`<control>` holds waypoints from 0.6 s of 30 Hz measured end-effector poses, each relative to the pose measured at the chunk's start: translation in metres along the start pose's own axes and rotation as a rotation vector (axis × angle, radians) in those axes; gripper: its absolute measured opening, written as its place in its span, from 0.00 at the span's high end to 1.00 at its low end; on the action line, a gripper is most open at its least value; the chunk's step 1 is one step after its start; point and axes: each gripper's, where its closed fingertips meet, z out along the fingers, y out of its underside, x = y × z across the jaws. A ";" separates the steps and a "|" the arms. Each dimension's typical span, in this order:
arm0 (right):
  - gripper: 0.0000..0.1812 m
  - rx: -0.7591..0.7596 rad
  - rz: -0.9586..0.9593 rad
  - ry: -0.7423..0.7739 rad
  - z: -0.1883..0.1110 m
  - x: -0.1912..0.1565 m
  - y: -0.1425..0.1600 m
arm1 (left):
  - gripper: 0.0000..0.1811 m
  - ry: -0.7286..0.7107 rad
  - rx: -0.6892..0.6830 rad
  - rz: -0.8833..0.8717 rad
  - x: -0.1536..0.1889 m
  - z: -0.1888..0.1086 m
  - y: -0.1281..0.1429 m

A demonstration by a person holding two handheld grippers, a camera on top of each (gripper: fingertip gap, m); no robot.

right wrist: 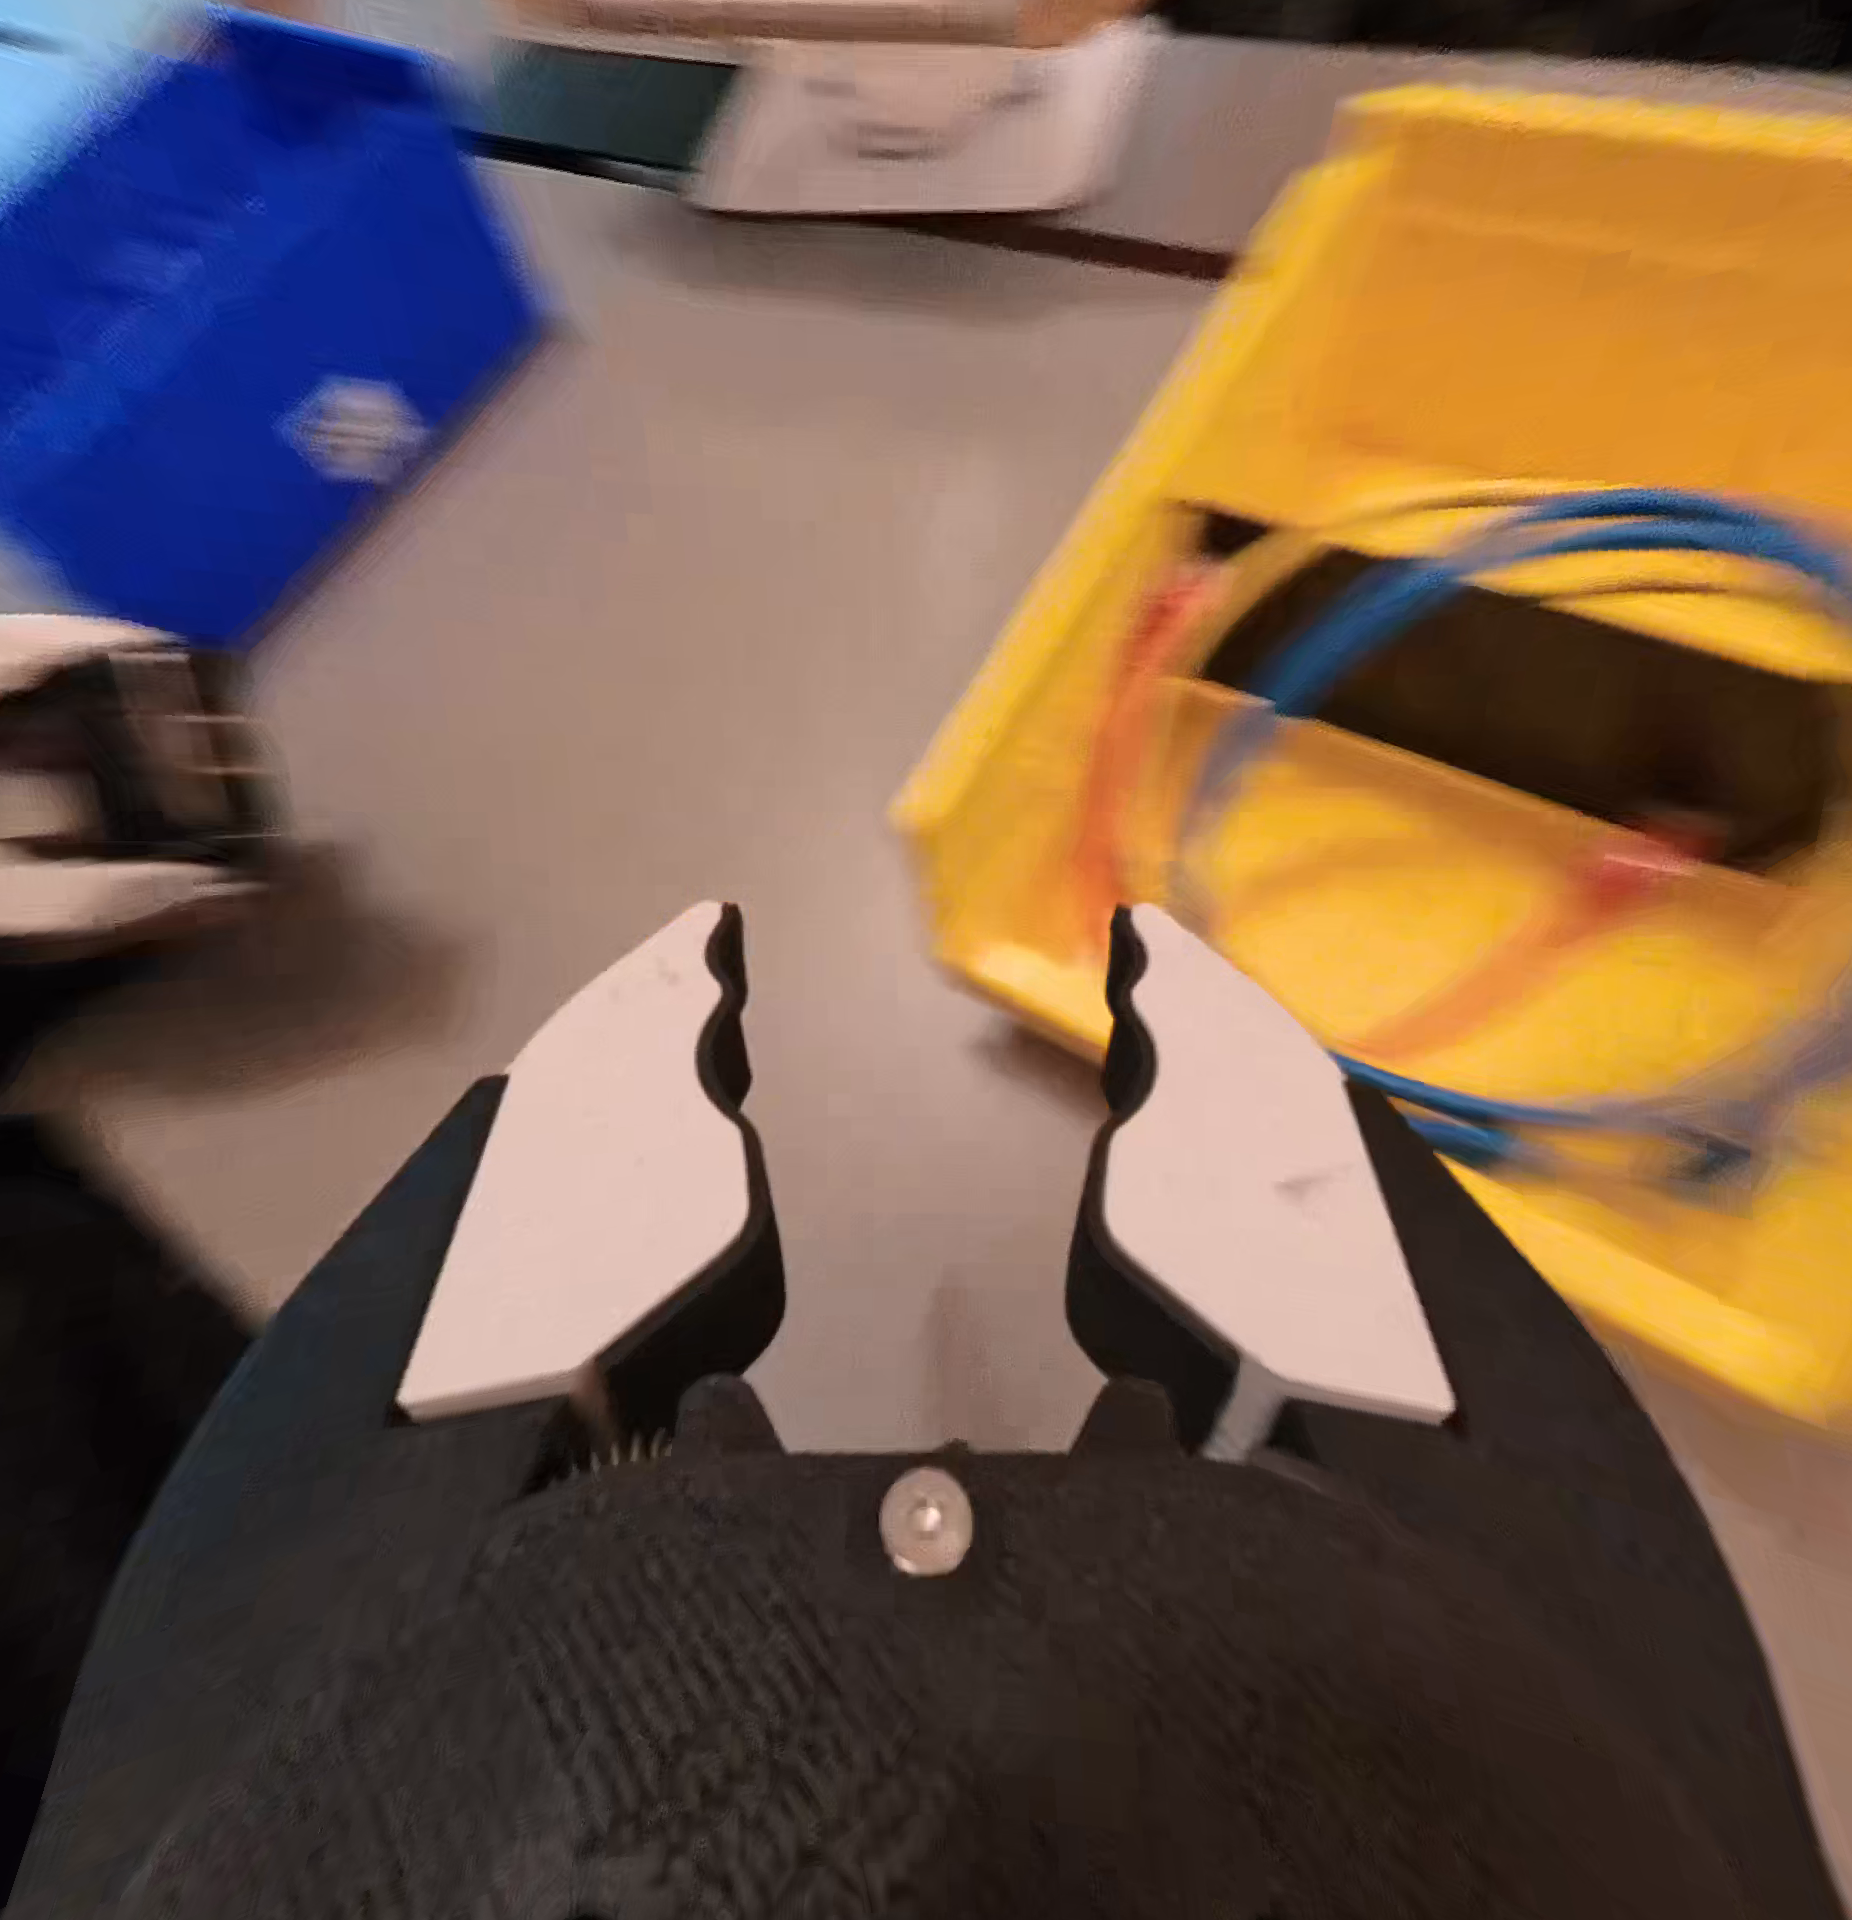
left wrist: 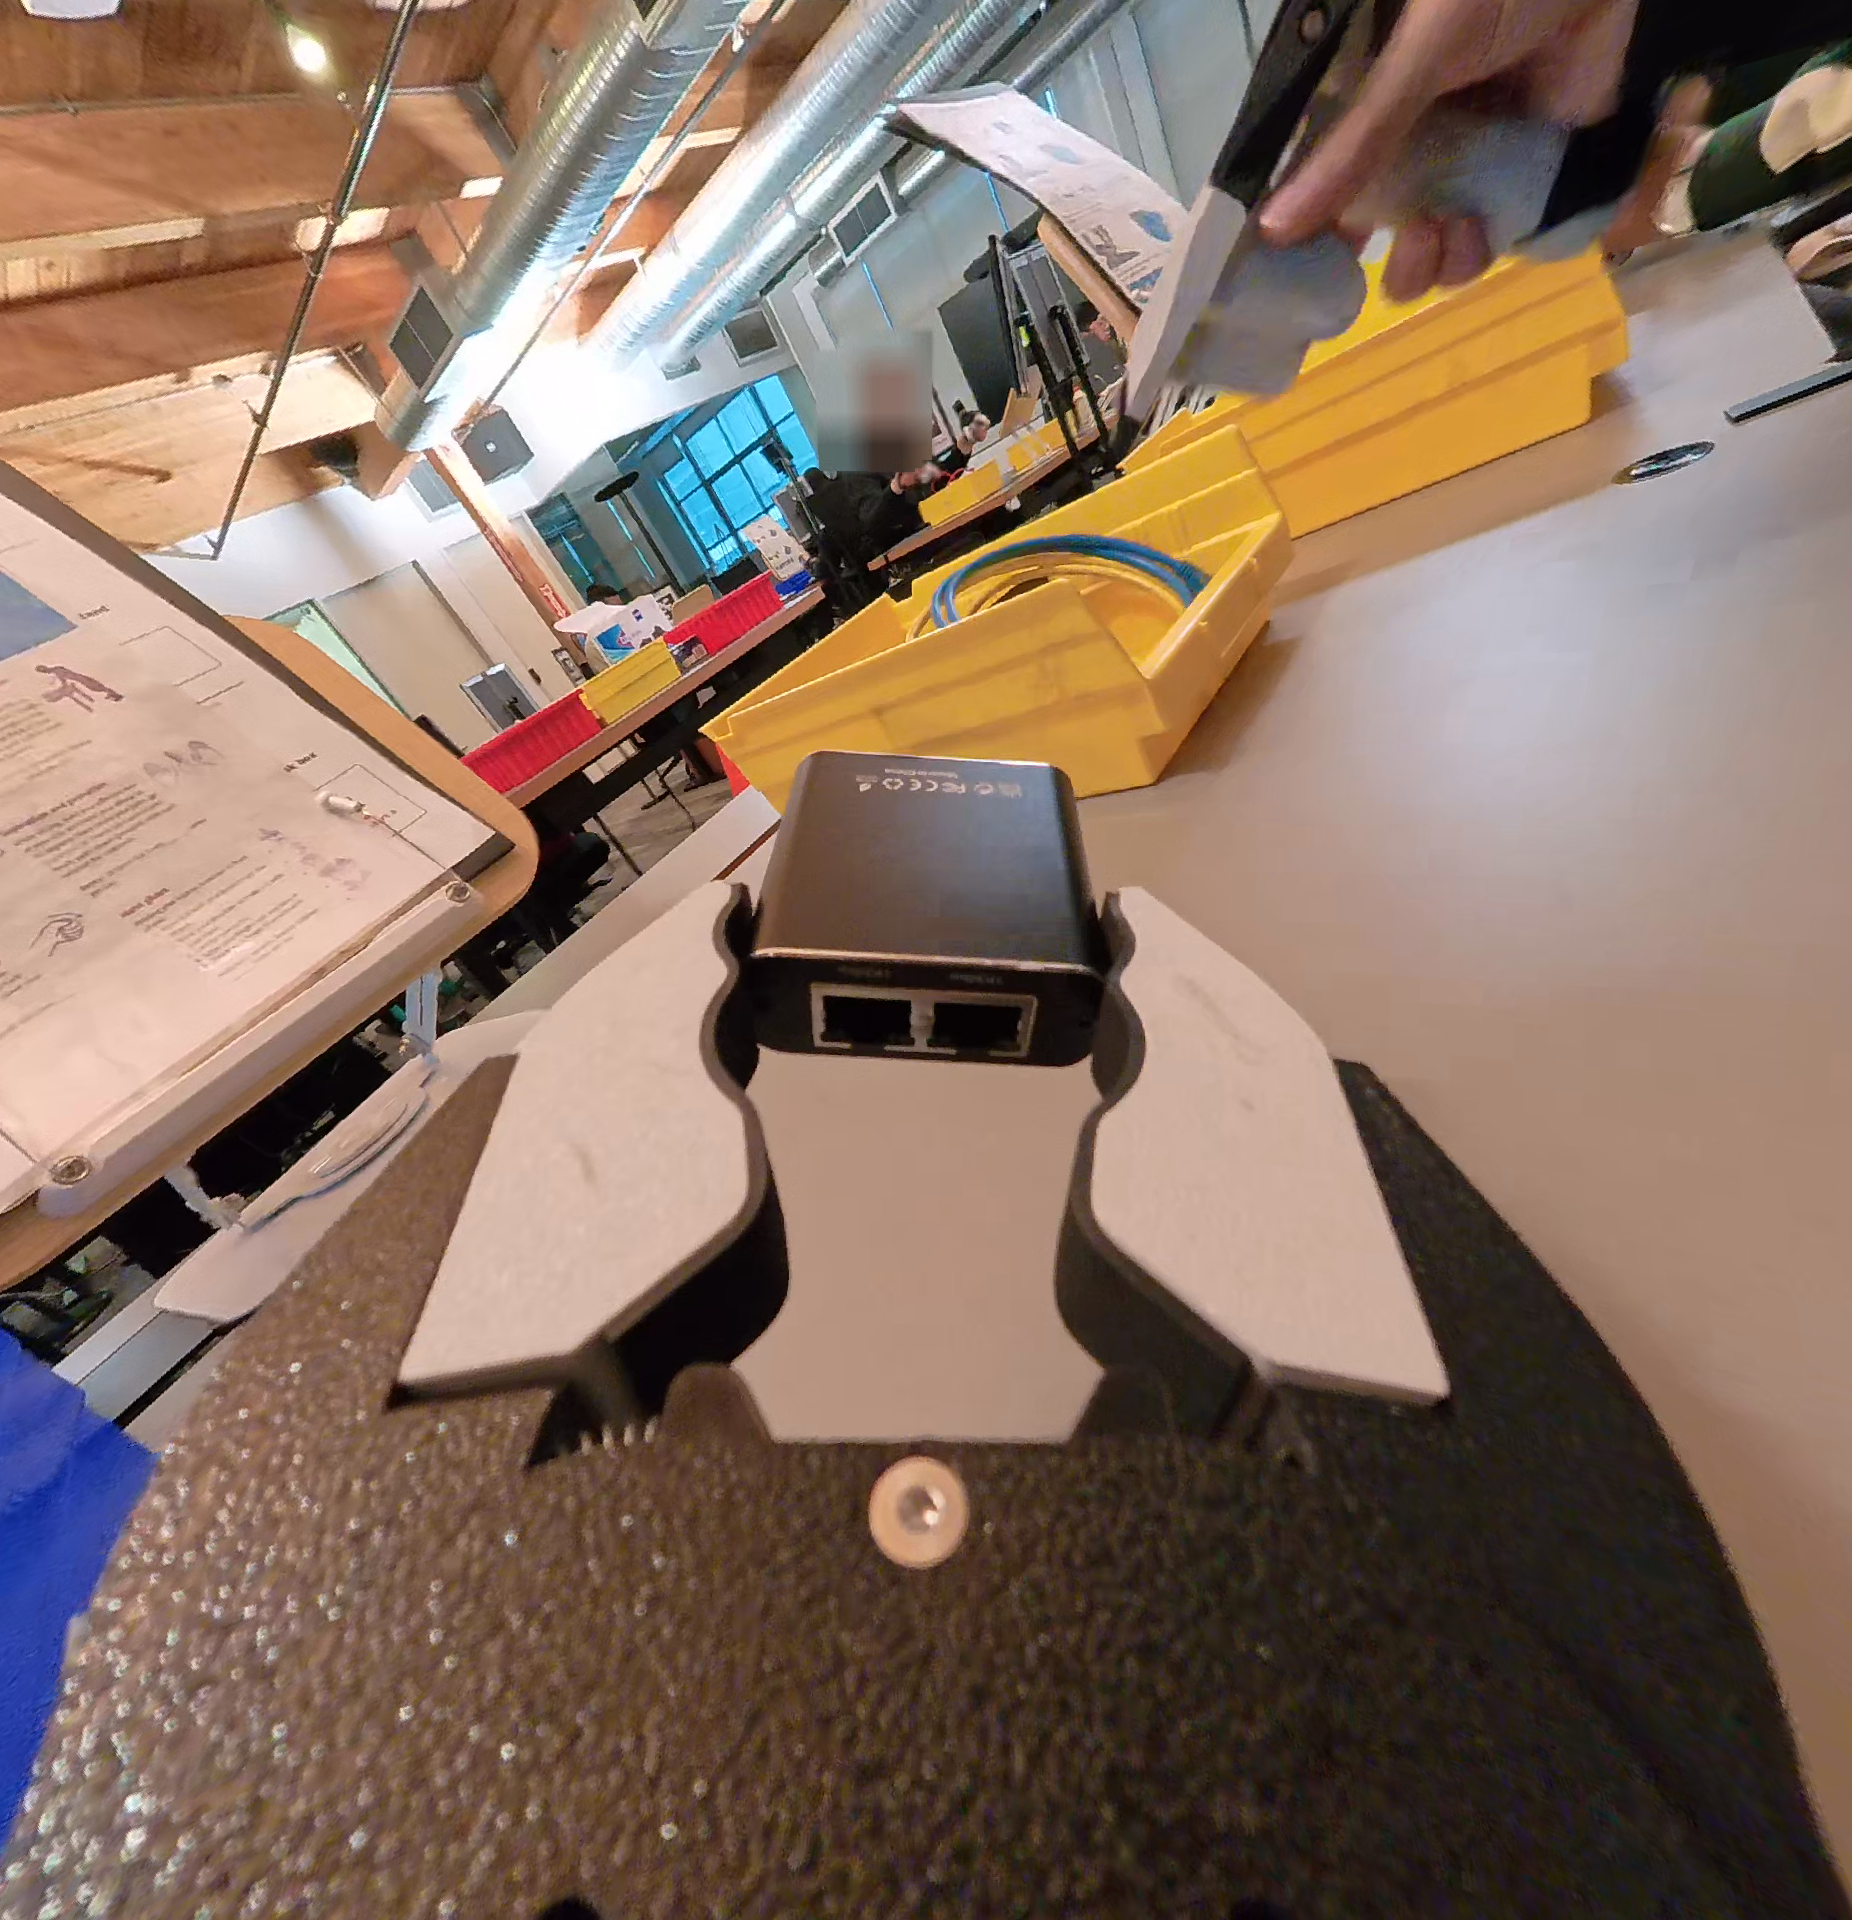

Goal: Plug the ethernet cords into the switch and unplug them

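Observation:
My left gripper (left wrist: 924,914) is shut on the black switch (left wrist: 927,883). It holds the switch by its two sides, with both empty ports facing the camera. Coiled blue ethernet cords (left wrist: 1067,577) lie in a yellow bin (left wrist: 1005,686) on the table behind the switch. My right gripper (right wrist: 922,920) is open and empty above the table, just left of the same yellow bin (right wrist: 1473,416), whose blue cords (right wrist: 1524,561) and orange cord hang over its front. The right wrist view is motion-blurred. The right gripper also shows in the left wrist view (left wrist: 1202,343), held by a hand at the upper right.
More yellow bins (left wrist: 1441,364) stand farther back on the grey table (left wrist: 1524,831). A framed instruction sheet (left wrist: 174,831) stands at the left. A blue box (right wrist: 226,343) and a white box (right wrist: 901,114) sit on the table. A person sits far behind.

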 end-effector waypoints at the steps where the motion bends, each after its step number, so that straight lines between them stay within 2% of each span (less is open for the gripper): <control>1: 0.62 0.012 0.034 -0.185 0.012 -0.036 0.002 | 0.66 0.015 0.014 -0.004 0.002 0.000 -0.002; 4: 0.63 -0.016 0.134 -0.645 0.035 -0.131 0.012 | 0.66 0.064 0.060 -0.002 0.011 -0.001 -0.009; 7: 0.57 -0.093 0.216 -0.937 0.051 -0.192 0.023 | 0.66 0.096 0.099 0.009 0.017 -0.003 -0.016; 10: 0.58 -0.138 0.291 -1.065 0.067 -0.222 0.024 | 0.66 0.129 0.146 0.006 0.022 -0.006 -0.023; 13: 0.59 -0.201 0.251 -1.106 0.075 -0.239 0.030 | 0.66 0.166 0.159 0.018 0.029 -0.007 -0.025; 15: 0.68 -0.250 0.178 -1.121 0.075 -0.247 0.037 | 0.66 0.179 0.160 0.044 0.033 -0.007 -0.025; 16: 0.85 -0.250 0.148 -1.122 0.075 -0.248 0.036 | 0.66 0.166 0.156 0.064 0.032 -0.007 -0.025; 18: 0.86 -0.220 0.065 -1.114 0.077 -0.249 0.032 | 0.66 0.112 0.151 0.121 0.029 -0.008 -0.026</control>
